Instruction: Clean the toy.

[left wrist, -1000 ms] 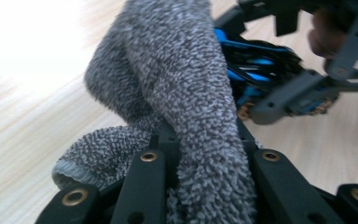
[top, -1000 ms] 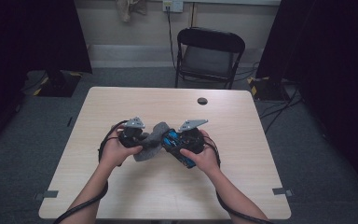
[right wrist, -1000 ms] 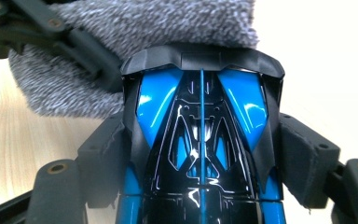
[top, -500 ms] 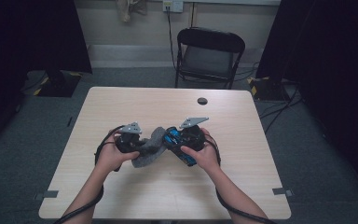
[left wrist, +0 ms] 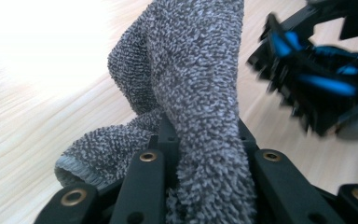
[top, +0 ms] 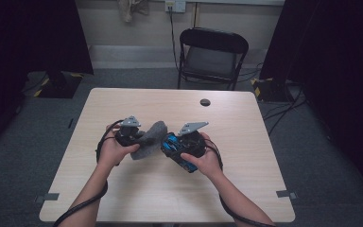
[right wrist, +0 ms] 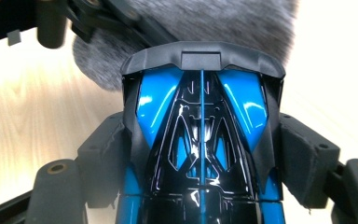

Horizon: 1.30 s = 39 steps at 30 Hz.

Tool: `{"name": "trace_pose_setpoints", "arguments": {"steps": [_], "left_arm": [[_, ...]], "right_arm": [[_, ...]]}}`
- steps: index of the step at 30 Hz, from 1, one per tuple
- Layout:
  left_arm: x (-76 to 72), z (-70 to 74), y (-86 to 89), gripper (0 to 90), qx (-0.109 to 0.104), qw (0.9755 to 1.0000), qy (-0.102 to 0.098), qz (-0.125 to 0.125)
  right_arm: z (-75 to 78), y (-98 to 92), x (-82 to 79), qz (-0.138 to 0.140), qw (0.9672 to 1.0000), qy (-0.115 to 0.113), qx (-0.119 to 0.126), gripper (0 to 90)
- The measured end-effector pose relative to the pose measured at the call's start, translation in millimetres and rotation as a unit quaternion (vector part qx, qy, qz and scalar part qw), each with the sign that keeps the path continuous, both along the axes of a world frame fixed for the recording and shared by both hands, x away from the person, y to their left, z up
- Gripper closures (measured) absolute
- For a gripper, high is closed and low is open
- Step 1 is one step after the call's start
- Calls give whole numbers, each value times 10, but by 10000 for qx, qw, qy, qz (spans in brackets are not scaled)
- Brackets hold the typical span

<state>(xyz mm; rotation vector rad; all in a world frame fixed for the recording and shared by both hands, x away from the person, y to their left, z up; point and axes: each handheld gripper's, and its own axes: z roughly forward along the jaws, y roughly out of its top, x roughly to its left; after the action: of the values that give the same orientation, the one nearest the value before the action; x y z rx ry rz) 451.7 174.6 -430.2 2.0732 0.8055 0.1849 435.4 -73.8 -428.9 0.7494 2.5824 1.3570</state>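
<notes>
Left gripper (left wrist: 200,186) clamped on grey terry cloth (left wrist: 196,93), held just above pale wooden table (top: 137,189). Right gripper (right wrist: 200,154) clasps glossy blue-and-black plastic toy car (right wrist: 200,135). Step: wiping car. Next move, likely: press cloth against car body. Both hands (top: 116,151) face inward, close together.

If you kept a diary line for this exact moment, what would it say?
left gripper: shut on grey cloth | right gripper: shut on blue-black toy | cloth and toy close together above table
</notes>
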Motion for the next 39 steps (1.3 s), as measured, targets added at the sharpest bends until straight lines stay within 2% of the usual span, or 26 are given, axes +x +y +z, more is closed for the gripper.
{"name": "trace_pose_setpoints", "arguments": {"steps": [6, 11, 13, 16, 23, 28, 30, 34, 35, 37, 39], "left_arm": [[5, -61, -161, 734, -35, 9992, 48, -392], [-26, -82, -226, 736, 18, 9984, 33, -572], [-35, -77, -230, 736, 103, 9981, 18, -602], [-48, -74, -213, 736, 89, 9978, 32, -657], [-103, -101, -159, 736, 15, 9977, 60, -674], [-137, -178, -96, 732, 82, 9983, 84, -570], [-146, -222, -68, 723, 211, 9987, 59, -461], [-166, -338, -51, 652, 512, 9980, 20, -371], [-169, -368, -53, 611, 588, 9977, 38, -342], [-175, -413, -53, 511, 553, 9982, 57, -242], [-172, -417, -41, 373, 627, 9979, -80, -172]], "right_arm": [[9, -21, 45, -91, 10000, 7, -37, 258], [-42, -88, 91, -203, 9997, 53, -96, 258], [-60, -102, 104, -239, 9996, 53, -133, 258], [-86, -128, 132, -311, 9994, 69, -137, 258], [-111, -178, 190, -450, 9988, 149, -113, 258], [-142, -170, 191, -467, 9987, 156, -146, 258], [-152, -166, 189, -450, 9987, 161, -167, 258], [-154, -164, 186, -463, 9987, 164, -152, 258], [-152, -163, 185, -460, 9987, 167, -147, 258], [-151, -161, 181, -454, 9987, 164, -148, 258], [-155, -159, 176, -423, 9988, 173, -148, 258]]}}
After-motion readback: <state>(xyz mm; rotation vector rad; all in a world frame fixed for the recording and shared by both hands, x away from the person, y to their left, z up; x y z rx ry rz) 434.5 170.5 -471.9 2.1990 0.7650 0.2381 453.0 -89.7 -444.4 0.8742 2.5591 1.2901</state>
